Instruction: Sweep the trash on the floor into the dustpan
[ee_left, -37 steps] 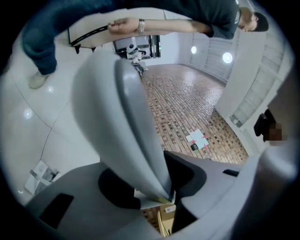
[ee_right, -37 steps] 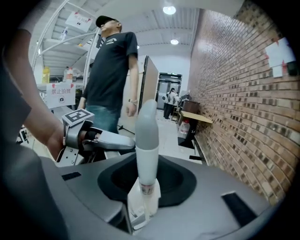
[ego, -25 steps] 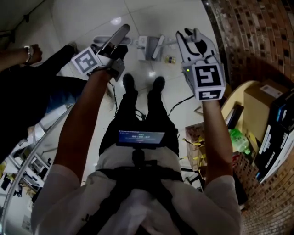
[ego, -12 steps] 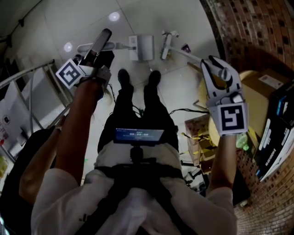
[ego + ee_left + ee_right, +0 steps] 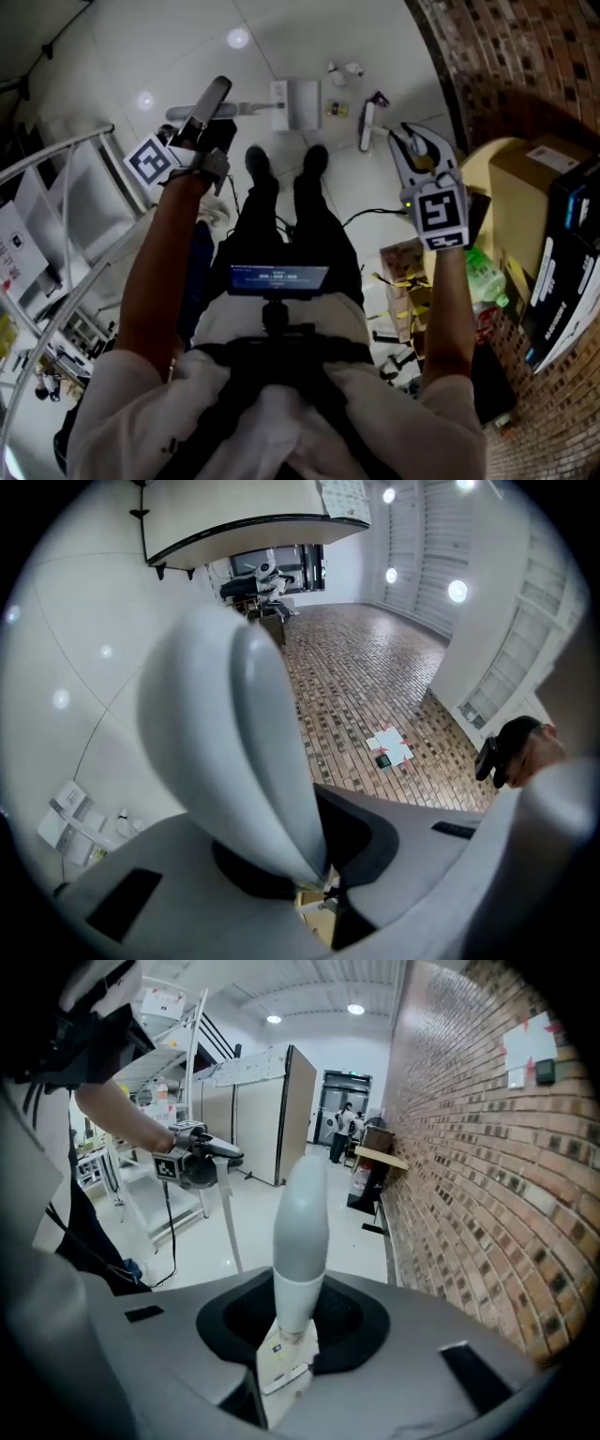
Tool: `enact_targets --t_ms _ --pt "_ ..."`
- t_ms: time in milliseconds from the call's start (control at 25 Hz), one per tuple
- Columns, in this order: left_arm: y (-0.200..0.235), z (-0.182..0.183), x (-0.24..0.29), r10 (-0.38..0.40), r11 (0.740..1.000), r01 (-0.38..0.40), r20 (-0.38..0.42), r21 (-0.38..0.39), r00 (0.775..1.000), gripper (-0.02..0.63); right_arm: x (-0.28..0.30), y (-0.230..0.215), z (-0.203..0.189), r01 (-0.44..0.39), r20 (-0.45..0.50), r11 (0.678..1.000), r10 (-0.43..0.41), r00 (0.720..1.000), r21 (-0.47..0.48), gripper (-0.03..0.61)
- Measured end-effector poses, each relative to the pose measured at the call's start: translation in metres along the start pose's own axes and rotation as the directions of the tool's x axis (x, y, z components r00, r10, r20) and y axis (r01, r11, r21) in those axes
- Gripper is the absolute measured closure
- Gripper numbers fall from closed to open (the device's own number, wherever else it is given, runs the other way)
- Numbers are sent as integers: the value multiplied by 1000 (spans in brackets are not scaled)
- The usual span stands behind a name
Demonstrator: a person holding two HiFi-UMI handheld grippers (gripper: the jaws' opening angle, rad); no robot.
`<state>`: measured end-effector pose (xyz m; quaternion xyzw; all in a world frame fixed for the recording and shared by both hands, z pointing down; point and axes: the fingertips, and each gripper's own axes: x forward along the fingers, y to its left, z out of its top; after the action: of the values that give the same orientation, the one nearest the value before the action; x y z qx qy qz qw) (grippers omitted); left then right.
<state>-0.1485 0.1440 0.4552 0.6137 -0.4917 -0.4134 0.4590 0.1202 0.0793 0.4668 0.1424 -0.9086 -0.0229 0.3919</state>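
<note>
Left tool (image 5: 199, 131): narrow, jaws just closed on the dustpan handle (image 5: 234, 742).
Right tool (image 5: 418, 142): clamped on the slim broom handle (image 5: 300, 1232).
Trash (image 5: 337, 110): on the floor (image 5: 187, 37) between dustpan (image 5: 298, 101) and broom head (image 5: 367, 127); more just beyond.
Risk: a hard stroke may scatter pieces past the dustpan.
Room: brick wall (image 5: 506, 66) and boxes (image 5: 530, 197) crowd the dustpan's right; open tile beyond.
</note>
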Motion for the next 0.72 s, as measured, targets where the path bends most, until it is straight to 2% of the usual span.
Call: enact_targets --t_ms 80,160,240,320,480,720 --pt "2 -1 -6 -1 1000 1 -14 -11 1000 575 3 5 -2 13 25 998 -15 1000 64 495" --pt "4 0 -13 -4 1000 3 -28 -24 1000 575 2 7 -4 55 45 980 -65 997 191 494" --pt "6 1 -18 -12 999 10 -43 -43 999 575 -3 7 -9 130 36 941 -149 988 313 492" --pt "9 1 -25 -16 998 12 -61 -67 998 575 -8 9 -14 210 15 898 -233 972 387 492" --pt "16 -2 -33 -16 995 7 -92 -102 996 575 -9 12 -23 314 -13 834 -346 938 454 492" --pt "21 1 -45 -25 990 10 -107 -142 994 582 9 -14 3 313 99 783 -427 899 538 494"
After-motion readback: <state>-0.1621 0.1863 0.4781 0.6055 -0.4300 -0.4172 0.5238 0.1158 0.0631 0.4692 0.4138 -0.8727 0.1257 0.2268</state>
